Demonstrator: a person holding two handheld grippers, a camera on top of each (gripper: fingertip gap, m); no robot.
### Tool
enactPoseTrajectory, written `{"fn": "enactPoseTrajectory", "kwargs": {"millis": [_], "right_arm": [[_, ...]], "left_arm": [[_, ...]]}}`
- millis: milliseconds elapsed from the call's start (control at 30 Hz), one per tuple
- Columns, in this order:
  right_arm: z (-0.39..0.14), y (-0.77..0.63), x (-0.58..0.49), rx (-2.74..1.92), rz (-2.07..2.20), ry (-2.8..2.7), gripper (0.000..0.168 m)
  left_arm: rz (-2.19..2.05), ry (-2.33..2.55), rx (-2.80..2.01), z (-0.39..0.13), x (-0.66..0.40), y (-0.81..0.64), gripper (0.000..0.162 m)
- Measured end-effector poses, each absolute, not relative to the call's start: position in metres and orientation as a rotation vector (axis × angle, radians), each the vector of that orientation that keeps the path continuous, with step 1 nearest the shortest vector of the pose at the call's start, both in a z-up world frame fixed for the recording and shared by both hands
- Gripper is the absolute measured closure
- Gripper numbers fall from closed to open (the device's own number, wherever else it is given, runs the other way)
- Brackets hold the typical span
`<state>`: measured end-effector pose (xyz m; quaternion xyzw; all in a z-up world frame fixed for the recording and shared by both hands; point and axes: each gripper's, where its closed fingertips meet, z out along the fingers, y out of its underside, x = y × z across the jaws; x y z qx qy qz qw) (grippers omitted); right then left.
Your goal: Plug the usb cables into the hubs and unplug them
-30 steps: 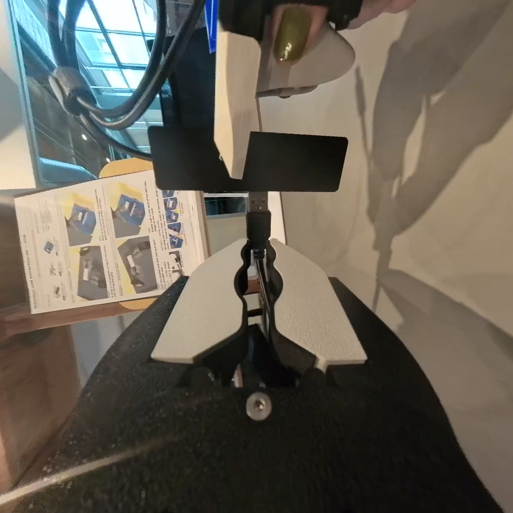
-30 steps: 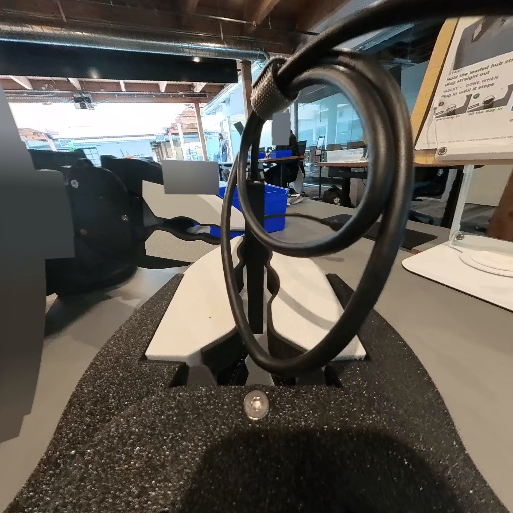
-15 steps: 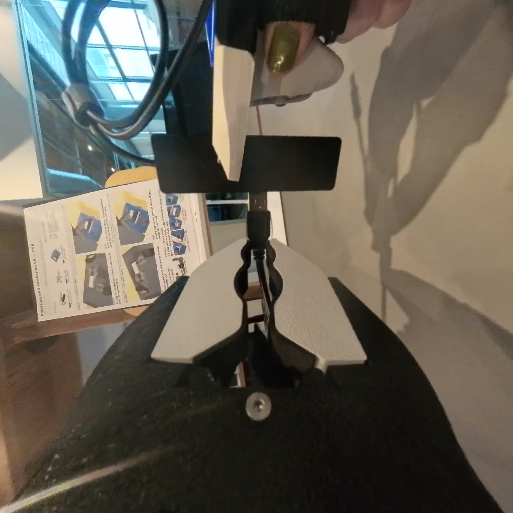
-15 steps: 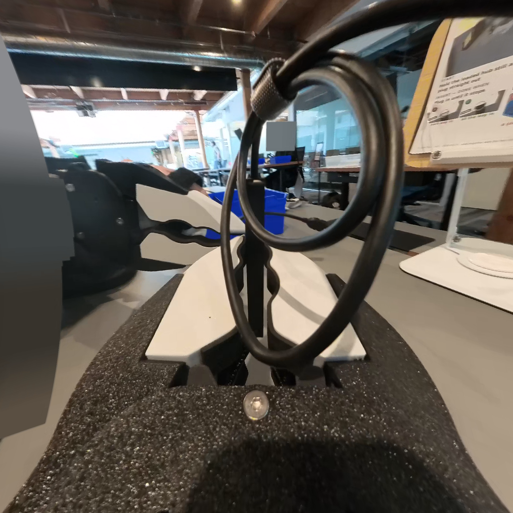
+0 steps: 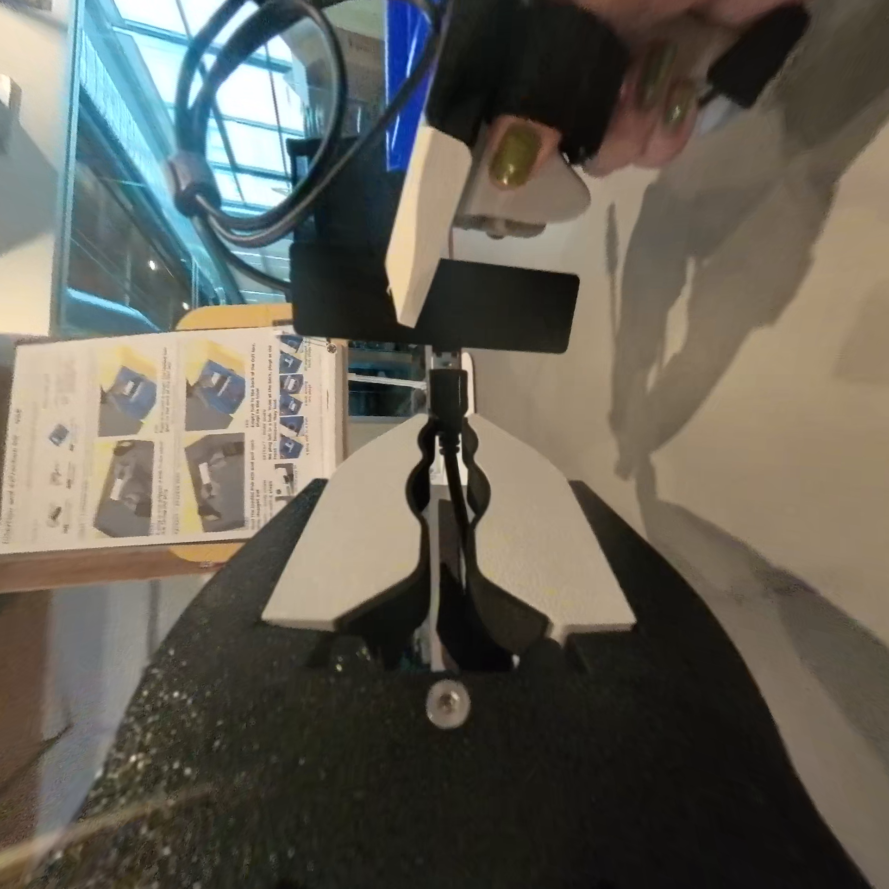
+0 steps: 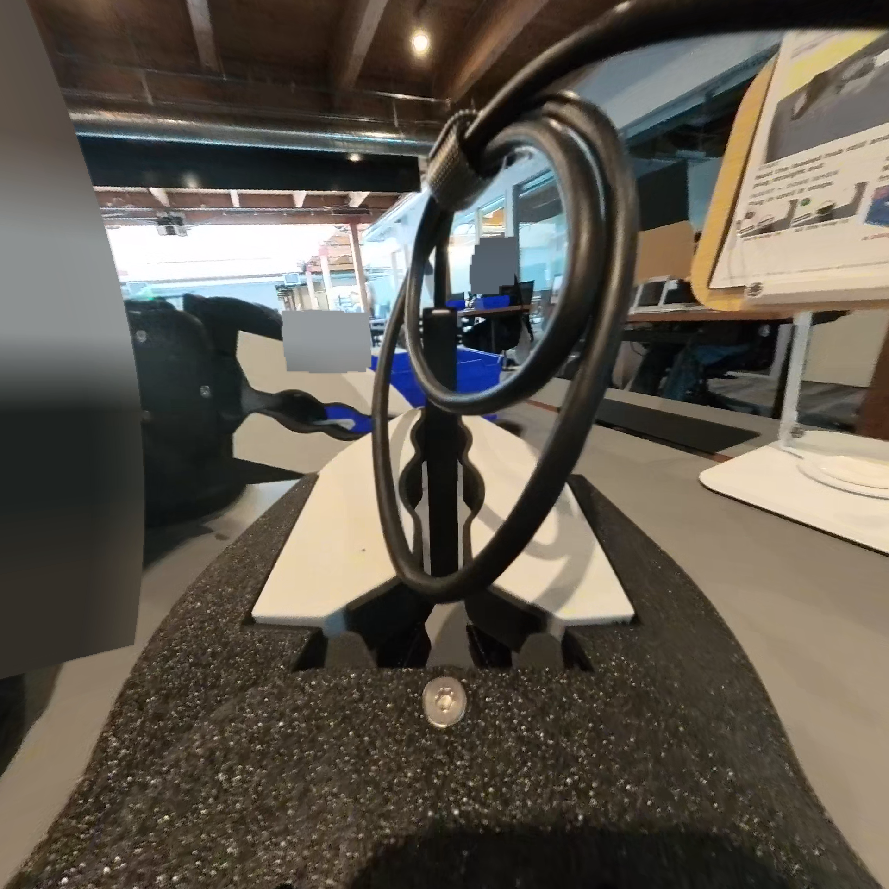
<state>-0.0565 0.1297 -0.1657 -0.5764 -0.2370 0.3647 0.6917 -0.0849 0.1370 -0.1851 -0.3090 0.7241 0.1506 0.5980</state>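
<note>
Left wrist view shows the left gripper (image 5: 445, 428) with its jaws closed on the black USB plug (image 5: 448, 393) at their tips, its cable (image 5: 454, 486) running back down the gap between the white fingers (image 5: 534, 529). The plug's metal end (image 5: 445, 360) meets the lower edge of the black USB hub (image 5: 500, 312), though how deep it sits cannot be told. The right gripper (image 5: 423, 250), seen here from the front, clamps that hub from above, with a person's hand (image 5: 640, 106) on its handle. A coiled black cable (image 5: 260, 144) bound by a strap hangs at upper left. An instruction sheet (image 5: 168, 433) stands behind on the left.

Right wrist view shows the right gripper (image 6: 440, 433) with its jaws clamped on the hub (image 6: 440, 365), seen edge-on as a thin upright black bar. The bundled cable loop (image 6: 596, 336) dangles in front of it. The left gripper (image 6: 231, 399) is to the left, above the grey tabletop (image 6: 673, 505). A blue bin (image 6: 474, 370) stands further back, and an instruction sheet (image 6: 818, 168) rises on a white stand (image 6: 798, 471) at right.
</note>
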Motion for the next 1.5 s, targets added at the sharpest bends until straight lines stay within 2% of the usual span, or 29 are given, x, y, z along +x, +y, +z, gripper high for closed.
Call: {"fn": "enactPoseTrajectory", "kwargs": {"millis": [533,733,1500], "right_arm": [[-0.152,0.110,-0.061,-1.146,1.056,-0.569,0.157],[-0.158,0.115,-0.060,-1.196,0.974,-0.588,0.157],[-0.161,0.111,-0.066,-1.203,1.141,-0.594,0.157]], "left_arm": [[0.106,1.665,-0.654,-0.182,-0.084,0.128,0.152],[0.035,1.660,-0.653,-0.182,-0.084,0.123,0.152],[0.243,1.759,-0.504,-0.181,-0.091,0.121,0.152]]}}
